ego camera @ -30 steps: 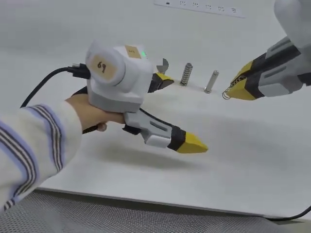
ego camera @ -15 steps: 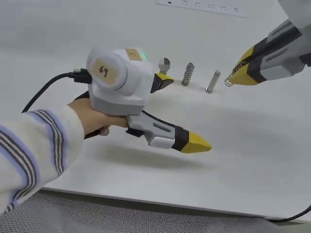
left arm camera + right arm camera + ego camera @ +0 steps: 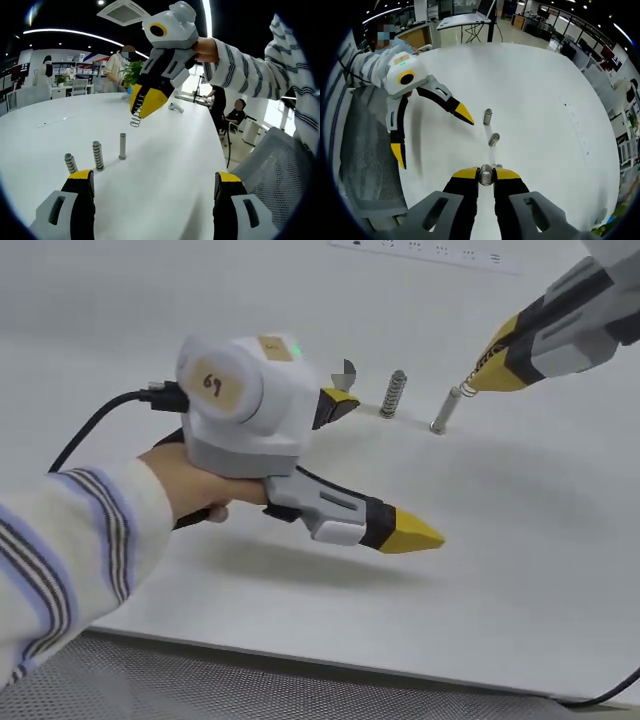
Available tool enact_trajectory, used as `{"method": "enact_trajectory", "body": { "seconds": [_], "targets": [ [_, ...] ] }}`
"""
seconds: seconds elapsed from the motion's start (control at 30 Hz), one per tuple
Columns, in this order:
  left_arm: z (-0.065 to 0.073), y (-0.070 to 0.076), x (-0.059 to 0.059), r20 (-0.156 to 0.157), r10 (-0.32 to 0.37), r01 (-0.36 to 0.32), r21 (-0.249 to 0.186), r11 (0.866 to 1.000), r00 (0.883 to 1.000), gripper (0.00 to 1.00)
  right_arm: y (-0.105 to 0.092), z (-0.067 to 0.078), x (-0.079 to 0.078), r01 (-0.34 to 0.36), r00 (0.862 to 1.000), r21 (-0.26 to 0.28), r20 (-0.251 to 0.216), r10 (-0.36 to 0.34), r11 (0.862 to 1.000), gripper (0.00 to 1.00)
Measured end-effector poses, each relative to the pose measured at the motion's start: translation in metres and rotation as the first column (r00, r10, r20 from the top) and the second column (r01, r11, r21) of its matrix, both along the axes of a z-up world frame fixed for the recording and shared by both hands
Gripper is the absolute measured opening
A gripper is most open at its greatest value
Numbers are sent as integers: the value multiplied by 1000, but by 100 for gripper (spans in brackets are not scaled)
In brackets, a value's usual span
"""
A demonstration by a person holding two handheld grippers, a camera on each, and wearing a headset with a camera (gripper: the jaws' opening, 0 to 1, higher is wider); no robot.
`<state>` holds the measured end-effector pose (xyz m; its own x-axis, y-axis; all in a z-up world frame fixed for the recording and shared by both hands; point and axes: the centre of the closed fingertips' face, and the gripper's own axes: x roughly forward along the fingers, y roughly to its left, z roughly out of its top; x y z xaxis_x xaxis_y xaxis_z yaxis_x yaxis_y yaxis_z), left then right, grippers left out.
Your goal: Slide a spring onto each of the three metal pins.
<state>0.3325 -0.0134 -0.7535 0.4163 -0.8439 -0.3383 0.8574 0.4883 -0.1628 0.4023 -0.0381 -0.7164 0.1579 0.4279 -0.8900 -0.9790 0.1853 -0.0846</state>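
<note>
Since a second ago, my right gripper [image 3: 486, 173] has risen and swung inward, so the spring [image 3: 136, 116] it carries now hangs just above and slightly to the side of the bare pin [image 3: 444, 410] rather than down near the table [image 3: 500, 540]. The right jaws are closed on the upper coils of this spring, with its free end pointing downward beyond the tips. I judge this grip to be deliberate: the lower coils stay clear, so they can pass over the pin top before the jaws meet it. The spring is tilted and not yet touching the pin. The other two pins, the middle one [image 3: 97, 155] and the far-left one [image 3: 70, 163], each already wear a spring and stand upright in a short row with the bare pin. My left gripper [image 3: 153, 176] has its jaws spread wide and grips nothing. It is parked low beside the row, apparently to keep clear of the approach path. Two of three pins are done. The step in hand is aligning the spring's bore with the pin axis, then lowering it straight down.
</note>
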Motion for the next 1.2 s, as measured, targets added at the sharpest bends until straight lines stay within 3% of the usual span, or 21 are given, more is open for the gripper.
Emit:
{"method": "enact_trajectory", "body": {
  "seconds": [0.3, 0.5, 1.2],
  "targets": [
    [0, 3, 2, 6, 7, -7, 8, 1000, 1000, 98, 0, -14, 15, -9, 1000, -40, -2, 9, 999, 8],
    [1, 5, 3, 19, 13, -13, 10, 1000, 1000, 98, 2, -17, 16, -25, 1000, -50, -12, 25, 998, 8],
    [-3, 7, 1, 5, 4, -4, 23, 1000, 1000, 98, -2, -36, 22, -47, 999, -118, -20, 45, 992, 8]
  ]
}}
